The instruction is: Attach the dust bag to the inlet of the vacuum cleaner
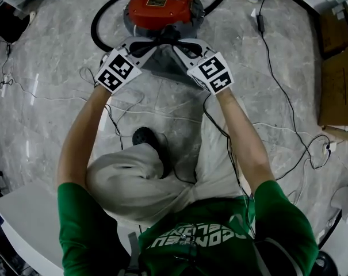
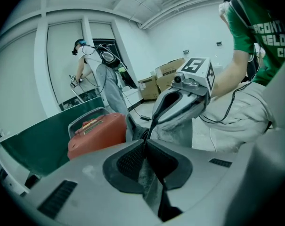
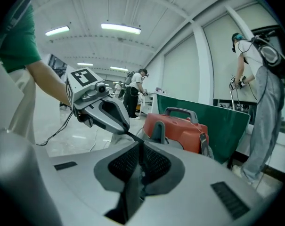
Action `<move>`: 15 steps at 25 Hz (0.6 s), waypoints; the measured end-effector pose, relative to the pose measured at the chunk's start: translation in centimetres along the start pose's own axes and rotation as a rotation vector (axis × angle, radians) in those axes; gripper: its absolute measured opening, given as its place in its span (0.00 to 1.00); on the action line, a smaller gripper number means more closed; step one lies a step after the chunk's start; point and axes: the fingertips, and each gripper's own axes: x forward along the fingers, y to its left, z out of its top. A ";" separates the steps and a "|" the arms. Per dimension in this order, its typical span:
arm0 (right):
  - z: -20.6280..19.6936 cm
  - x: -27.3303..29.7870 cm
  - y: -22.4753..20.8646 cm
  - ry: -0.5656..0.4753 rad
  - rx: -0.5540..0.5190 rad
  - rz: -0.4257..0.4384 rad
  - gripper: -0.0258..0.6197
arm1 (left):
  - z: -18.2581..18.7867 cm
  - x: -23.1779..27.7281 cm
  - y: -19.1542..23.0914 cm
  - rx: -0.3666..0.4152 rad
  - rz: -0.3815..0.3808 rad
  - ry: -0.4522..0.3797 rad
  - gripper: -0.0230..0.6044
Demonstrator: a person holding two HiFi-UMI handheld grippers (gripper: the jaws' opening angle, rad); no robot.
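Note:
A red vacuum cleaner stands on the marble floor ahead of the kneeling person. Just in front of it hangs a grey dust bag, held between the two grippers. My left gripper comes in from the left, my right gripper from the right, tips almost meeting at the bag's top beside the vacuum's front. In the left gripper view the left gripper is shut on grey bag cloth, with the bag hanging under the opposite gripper. In the right gripper view the right gripper pinches a thin grey edge. The inlet is hidden.
A black hose loops round the vacuum. Thin cables trail over the floor on both sides. Cardboard boxes lie at the right edge. A green board and standing people are behind the vacuum. The person's knees are close below the grippers.

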 end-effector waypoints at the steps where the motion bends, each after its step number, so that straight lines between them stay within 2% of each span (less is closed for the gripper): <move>1: 0.2 0.3 -0.2 0.011 -0.019 0.004 0.08 | -0.2 0.0 0.1 -0.002 0.004 0.001 0.07; 4: 0.2 0.3 -0.5 0.013 -0.024 0.009 0.08 | -0.2 0.5 0.5 0.043 0.009 0.023 0.07; 10: -0.7 -0.6 -0.8 -0.034 0.057 -0.019 0.08 | 0.1 2.2 0.9 0.138 0.017 0.069 0.07; 12: -0.7 -0.6 -1.1 -0.037 0.066 -0.030 0.08 | 0.3 2.4 1.2 0.149 0.031 0.067 0.07; 15: -0.4 0.1 -1.9 -0.020 0.046 -0.030 0.08 | 0.2 2.3 1.8 0.120 0.057 0.048 0.07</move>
